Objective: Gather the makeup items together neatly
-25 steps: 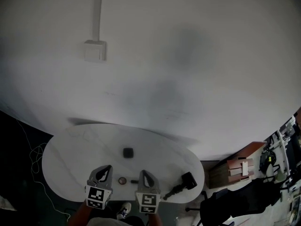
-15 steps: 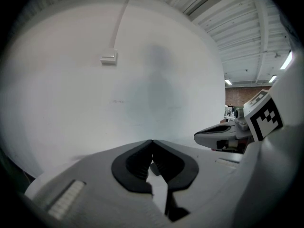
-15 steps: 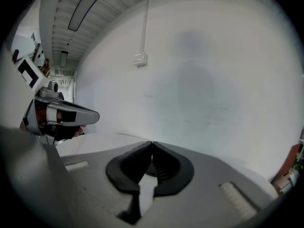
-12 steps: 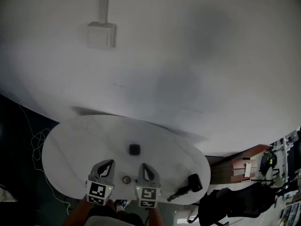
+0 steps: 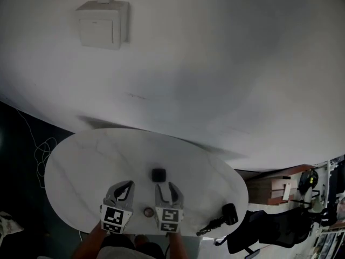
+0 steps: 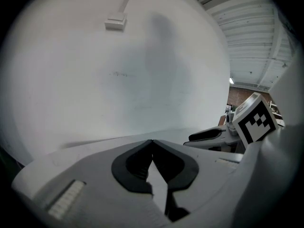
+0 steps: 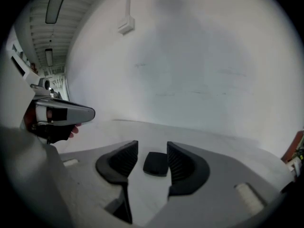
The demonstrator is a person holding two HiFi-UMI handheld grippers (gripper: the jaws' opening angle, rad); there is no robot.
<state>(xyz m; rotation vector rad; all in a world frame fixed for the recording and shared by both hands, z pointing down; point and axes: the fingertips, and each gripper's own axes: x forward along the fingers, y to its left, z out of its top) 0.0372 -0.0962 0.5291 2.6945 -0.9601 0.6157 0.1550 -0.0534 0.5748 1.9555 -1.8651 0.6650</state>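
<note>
The left gripper (image 6: pixel 152 141) is closed, its dark pads meeting tip to tip with nothing between them. The right gripper (image 7: pixel 152 149) has just been opening, and its jaws now stand apart. A small black case (image 7: pixel 156 163) with rounded corners lies flat on the white counter (image 5: pixel 81 166) just ahead of the right gripper's tips, in line with the gap between them (neither ribbed pad touches it).

From the head view the two grippers sit side by side over the near edge of the counter, both pointing away from the person. A small round pot (image 5: pixel 148 212) rests on the counter between the two grippers, back behind their tips. Well off to the right gripper's right, near the counter's edge, lies a long black item (image 5: pixel 222 220) with a thick head (too small to tell what it is).
</note>
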